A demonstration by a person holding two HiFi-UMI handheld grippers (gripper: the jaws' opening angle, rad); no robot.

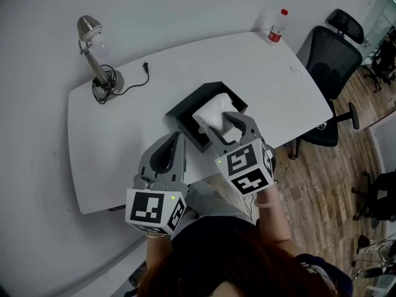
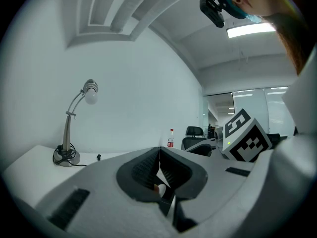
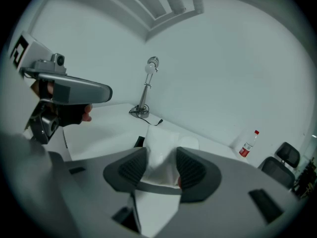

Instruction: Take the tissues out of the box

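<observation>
The right gripper (image 3: 161,158) has its jaws closed on a white tissue (image 1: 213,111) – the sheet is bunched between the pads, just above the black box (image 1: 183,115) on the white table (image 1: 117,141). The left gripper (image 2: 159,151) hangs near the table's front edge, jaws together – nothing in them.

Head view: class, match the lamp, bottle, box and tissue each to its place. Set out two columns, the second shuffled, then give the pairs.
Things:
1. lamp
2. bottle
3. box
4. tissue

Places:
a. gripped by the right gripper
b. far right corner of the table
c. far left corner of the table
d. middle of the table, towards its near edge

Pairs: 1-c, 2-b, 3-d, 4-a
</observation>
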